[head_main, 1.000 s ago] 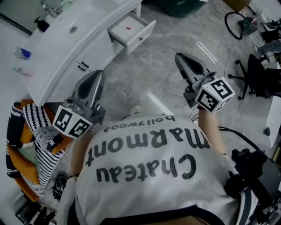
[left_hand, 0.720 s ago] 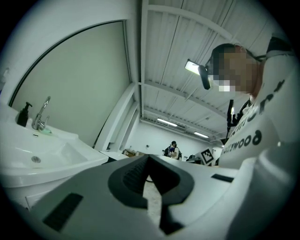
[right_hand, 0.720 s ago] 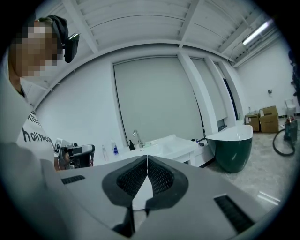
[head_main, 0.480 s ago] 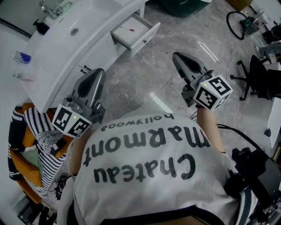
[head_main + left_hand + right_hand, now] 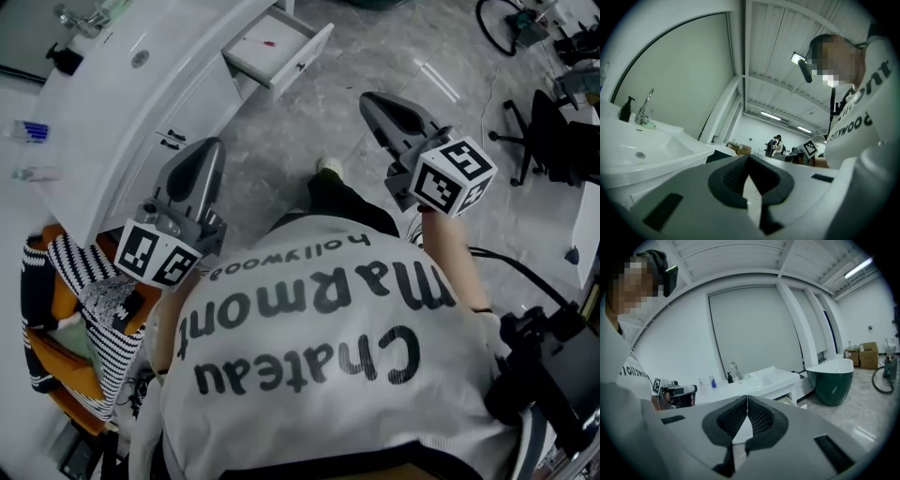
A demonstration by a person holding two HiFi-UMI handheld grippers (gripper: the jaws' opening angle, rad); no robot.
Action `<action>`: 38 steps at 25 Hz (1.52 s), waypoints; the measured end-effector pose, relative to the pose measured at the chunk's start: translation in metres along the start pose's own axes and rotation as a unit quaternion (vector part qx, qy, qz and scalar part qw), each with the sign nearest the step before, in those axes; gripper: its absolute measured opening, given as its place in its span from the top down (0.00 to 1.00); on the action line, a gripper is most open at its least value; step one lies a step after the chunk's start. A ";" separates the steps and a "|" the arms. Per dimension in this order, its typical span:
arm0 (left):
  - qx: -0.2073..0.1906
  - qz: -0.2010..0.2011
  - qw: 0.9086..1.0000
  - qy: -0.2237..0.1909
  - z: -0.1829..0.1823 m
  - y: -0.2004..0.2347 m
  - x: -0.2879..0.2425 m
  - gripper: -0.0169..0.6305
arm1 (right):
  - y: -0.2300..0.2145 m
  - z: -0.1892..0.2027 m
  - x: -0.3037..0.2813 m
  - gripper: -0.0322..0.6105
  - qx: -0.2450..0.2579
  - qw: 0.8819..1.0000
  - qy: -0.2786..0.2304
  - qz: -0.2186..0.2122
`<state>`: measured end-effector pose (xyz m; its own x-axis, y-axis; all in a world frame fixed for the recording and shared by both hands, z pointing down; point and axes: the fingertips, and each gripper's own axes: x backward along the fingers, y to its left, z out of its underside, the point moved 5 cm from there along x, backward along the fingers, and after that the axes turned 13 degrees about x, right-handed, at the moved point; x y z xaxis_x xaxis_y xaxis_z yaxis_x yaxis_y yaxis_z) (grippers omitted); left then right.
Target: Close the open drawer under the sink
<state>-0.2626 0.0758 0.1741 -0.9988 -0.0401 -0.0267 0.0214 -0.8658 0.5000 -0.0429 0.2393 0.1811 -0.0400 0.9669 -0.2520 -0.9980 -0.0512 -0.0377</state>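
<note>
The white drawer (image 5: 277, 47) stands pulled out of the white vanity (image 5: 178, 103) at the top of the head view, with a small red item inside it. My left gripper (image 5: 210, 147) (image 5: 749, 157) is shut and empty; it points level toward the vanity front, left of the drawer. My right gripper (image 5: 368, 99) (image 5: 747, 397) is shut with nothing between its pads. It hangs over the floor, right of and below the drawer and well apart from it. The right gripper view shows the sink top (image 5: 761, 379) with its faucet (image 5: 734, 369).
A dark green bathtub (image 5: 833, 380) stands past the vanity's end. A striped cloth on an orange seat (image 5: 70, 281) is at my left, and an office chair (image 5: 553, 141) at far right. My foot (image 5: 328, 167) is on the grey tiled floor.
Both grippers have moved nearer to the vanity and a little lower. My leg has stepped forward into view. The drawer stays open.
</note>
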 end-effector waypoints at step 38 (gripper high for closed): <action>0.039 -0.186 0.981 -0.029 0.012 0.133 -0.187 0.96 | -0.177 0.109 -0.207 0.93 0.088 0.967 0.106 -0.213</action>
<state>-0.0733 -0.0257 0.2564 -0.9378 0.3017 -0.1719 -0.3462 -0.7747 0.5292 0.1366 0.0756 0.3457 0.3693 0.8171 -0.4426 -0.9153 0.4023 -0.0209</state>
